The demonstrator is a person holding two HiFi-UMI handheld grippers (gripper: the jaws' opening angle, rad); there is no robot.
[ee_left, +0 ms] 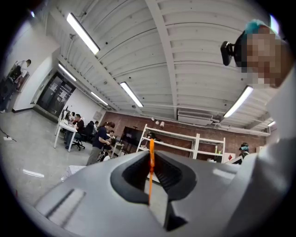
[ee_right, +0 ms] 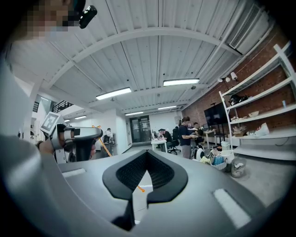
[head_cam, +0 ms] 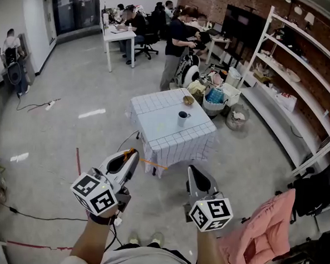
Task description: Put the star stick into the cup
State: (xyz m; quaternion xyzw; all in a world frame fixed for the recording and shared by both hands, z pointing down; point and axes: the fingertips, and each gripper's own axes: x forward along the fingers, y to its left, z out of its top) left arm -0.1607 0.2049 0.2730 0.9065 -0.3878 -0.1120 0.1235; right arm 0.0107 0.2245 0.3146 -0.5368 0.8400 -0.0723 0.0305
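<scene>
A thin orange star stick [head_cam: 144, 160] is clamped in my left gripper [head_cam: 131, 155], which is shut on it low in the head view, well short of the table. In the left gripper view the stick [ee_left: 151, 171] stands upright between the closed jaws of the gripper [ee_left: 151, 156]. The white cup [head_cam: 182, 118] stands upright on the checked-cloth table [head_cam: 154, 125], far ahead of both grippers. My right gripper [head_cam: 195, 173] is shut and empty beside the left one. In the right gripper view the gripper [ee_right: 147, 155] points into the room, with the left gripper [ee_right: 76, 135] and its stick [ee_right: 104, 146] at its left.
A small bowl-like object [head_cam: 188, 100] sits at the table's far edge. Baskets and bags [head_cam: 214, 98] crowd the floor behind the table. White shelving [head_cam: 302, 81] runs along the right wall. A pink cloth [head_cam: 262, 232] hangs at my right. People work at desks [head_cam: 120, 36] in the back.
</scene>
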